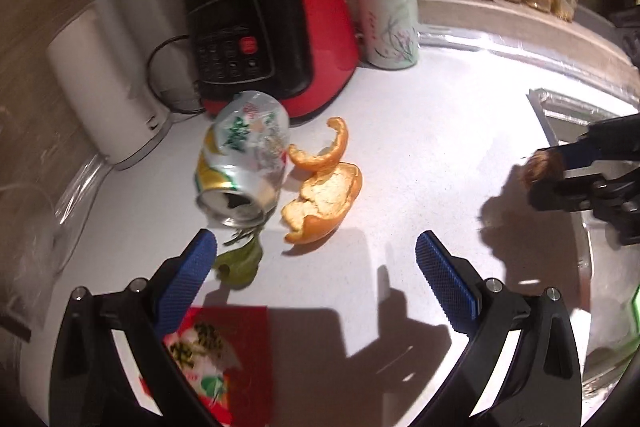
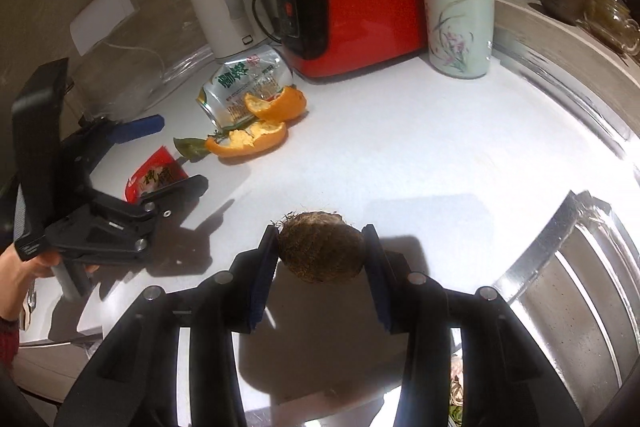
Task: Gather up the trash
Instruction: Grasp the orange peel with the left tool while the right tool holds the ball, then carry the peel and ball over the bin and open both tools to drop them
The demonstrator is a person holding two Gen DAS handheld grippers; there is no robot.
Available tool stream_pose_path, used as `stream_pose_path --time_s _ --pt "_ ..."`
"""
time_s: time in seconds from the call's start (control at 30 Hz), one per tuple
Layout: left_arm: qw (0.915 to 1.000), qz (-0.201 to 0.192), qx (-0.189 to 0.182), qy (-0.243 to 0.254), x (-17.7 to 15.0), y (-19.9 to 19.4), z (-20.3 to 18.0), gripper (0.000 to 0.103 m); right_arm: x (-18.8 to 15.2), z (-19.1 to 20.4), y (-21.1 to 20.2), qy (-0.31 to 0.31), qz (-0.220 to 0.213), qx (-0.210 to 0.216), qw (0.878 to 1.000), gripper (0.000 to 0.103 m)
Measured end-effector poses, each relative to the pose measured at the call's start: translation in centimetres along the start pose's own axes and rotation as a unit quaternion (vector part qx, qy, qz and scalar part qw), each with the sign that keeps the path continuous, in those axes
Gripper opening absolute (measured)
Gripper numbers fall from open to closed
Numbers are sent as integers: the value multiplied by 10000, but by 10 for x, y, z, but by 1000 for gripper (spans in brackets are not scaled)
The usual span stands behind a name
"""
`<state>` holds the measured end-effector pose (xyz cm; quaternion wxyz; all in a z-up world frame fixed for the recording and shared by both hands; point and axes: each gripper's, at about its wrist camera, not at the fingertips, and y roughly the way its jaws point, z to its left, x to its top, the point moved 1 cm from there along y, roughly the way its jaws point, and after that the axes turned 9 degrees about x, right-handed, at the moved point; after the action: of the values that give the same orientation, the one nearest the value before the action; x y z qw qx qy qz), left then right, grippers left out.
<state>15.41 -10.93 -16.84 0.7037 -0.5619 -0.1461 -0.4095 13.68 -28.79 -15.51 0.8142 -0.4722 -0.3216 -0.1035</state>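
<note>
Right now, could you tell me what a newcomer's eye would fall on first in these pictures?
The right gripper clamps a hairy brown husk above the white counter, near the sink. Farther back, orange peels lie beside a crushed can, before a red appliance. The left gripper hangs open over a red wrapper.

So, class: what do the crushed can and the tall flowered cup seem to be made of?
Crushed can: thin metal, probably aluminium; shiny silver, dented, printed label. Flowered cup: likely glazed ceramic; smooth pale gloss, painted flowers, thick rim.
</note>
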Motion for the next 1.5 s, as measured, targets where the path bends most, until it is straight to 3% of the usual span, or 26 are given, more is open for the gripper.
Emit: stream_pose_path --time_s 0.13,0.23,0.3,0.5,0.73,0.93,1.2,1.5 --pt "9999 143 -64 52 5 22 0 93 -10 -9 -9 78 11 7 10000 43" --pt "9992 353 -164 134 8 35 1 67 -17 -14 -13 116 18 11 9999 43" --pt "9979 546 -287 192 9 43 0 36 -20 -17 -15 157 1 26 9999 43" --pt "9965 639 -525 144 8 37 -1 17 -23 -15 -22 208 -75 89 9997 43" --pt "9975 325 -631 22 2 -13 -4 14 -27 3 -31 165 -139 179 9996 43" --pt "9963 222 -747 -362 -18 -69 5 12 -45 38 -44 58 -154 292 9994 43" --pt "9947 293 -802 -574 -86 -157 10 12 -97 119 -67 -230 -22 479 9986 43" --pt "9906 401 -1050 -777 -176 -251 18 12 -191 221 -82 -396 370 776 9955 43"
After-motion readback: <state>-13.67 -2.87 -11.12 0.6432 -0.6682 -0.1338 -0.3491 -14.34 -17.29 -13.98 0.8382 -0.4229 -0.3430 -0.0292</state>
